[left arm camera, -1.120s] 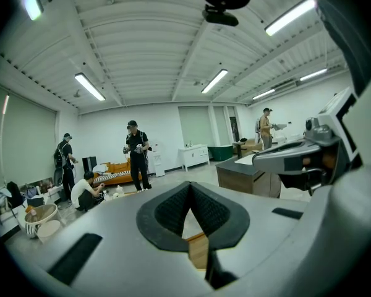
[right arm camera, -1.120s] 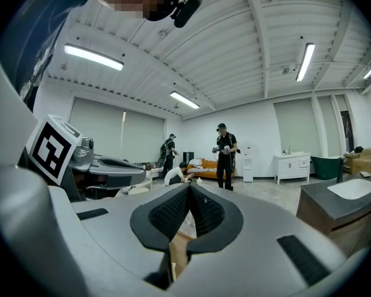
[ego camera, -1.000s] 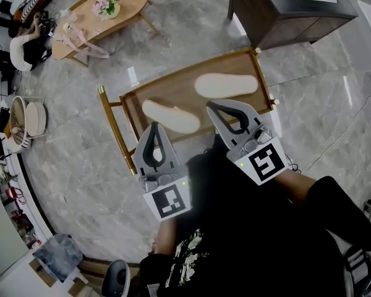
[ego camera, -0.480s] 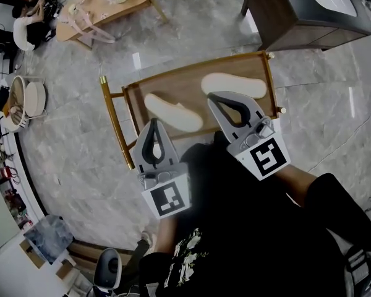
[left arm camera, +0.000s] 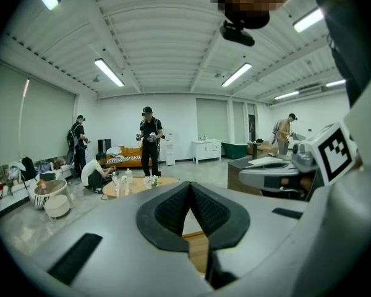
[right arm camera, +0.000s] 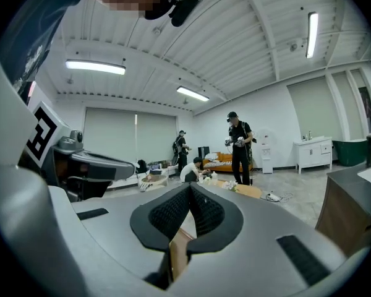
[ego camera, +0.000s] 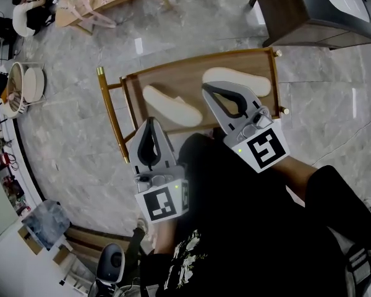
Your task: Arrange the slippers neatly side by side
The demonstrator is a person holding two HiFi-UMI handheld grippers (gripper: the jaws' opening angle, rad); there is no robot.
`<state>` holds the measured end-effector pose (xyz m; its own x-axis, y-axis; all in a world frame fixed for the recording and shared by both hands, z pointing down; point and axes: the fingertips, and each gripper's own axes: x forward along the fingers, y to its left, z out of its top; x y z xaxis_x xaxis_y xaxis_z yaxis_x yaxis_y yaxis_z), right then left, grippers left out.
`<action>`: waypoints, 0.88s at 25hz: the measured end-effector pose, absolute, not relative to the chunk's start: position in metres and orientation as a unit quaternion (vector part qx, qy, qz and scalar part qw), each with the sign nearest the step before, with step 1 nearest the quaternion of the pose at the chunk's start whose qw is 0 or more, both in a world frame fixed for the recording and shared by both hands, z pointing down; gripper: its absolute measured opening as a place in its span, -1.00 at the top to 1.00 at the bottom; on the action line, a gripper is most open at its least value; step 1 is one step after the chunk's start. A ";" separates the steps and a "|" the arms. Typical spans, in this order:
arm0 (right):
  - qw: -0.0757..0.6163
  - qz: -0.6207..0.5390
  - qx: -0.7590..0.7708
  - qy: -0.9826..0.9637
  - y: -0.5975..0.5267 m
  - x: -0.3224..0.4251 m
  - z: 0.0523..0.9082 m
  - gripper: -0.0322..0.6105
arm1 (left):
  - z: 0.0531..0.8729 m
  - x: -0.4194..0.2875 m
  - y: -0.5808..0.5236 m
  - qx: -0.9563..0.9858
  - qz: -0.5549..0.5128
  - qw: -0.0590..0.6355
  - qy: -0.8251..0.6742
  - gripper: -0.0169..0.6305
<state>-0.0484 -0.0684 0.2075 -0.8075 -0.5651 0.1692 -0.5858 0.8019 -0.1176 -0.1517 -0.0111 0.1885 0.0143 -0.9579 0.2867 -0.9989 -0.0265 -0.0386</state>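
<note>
Right gripper [right arm camera: 189, 192] — jaws pressed together, empty, standing person [right arm camera: 240, 147] in black beyond, orange sofa [right arm camera: 221, 161] behind

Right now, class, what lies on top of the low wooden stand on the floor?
Two pale slippers lie apart on the stand: the left slipper, angled, and the right slipper. The right gripper covers part of the right slipper and the stand beneath it.

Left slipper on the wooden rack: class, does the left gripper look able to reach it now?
Probably yes: nothing lies between the left gripper and the left slipper, though its shut jaws must open first.
</note>
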 end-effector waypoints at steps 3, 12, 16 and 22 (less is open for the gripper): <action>0.057 0.096 0.304 -0.946 -0.071 -0.047 0.213 0.90 | 0.191 -0.146 -0.010 0.710 0.130 0.094 -0.685 0.94; 0.065 0.114 0.299 -0.945 -0.073 -0.045 0.239 0.90 | 0.219 -0.129 -0.002 0.733 0.167 0.142 -0.644 0.94; 0.078 0.123 0.309 -0.940 -0.069 -0.042 0.247 0.90 | 0.231 -0.120 -0.004 0.755 0.176 0.157 -0.611 0.94; 0.092 0.140 0.325 -0.931 -0.064 -0.036 0.260 0.90 | 0.249 -0.124 -0.012 0.768 0.203 0.159 -0.586 0.94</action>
<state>-0.0357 -0.0642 0.2596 -0.7714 -0.5795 0.2628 -0.6312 0.7493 -0.2004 -0.1244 -0.0117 0.2495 0.2307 -0.8353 0.4990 -0.9648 -0.2628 0.0061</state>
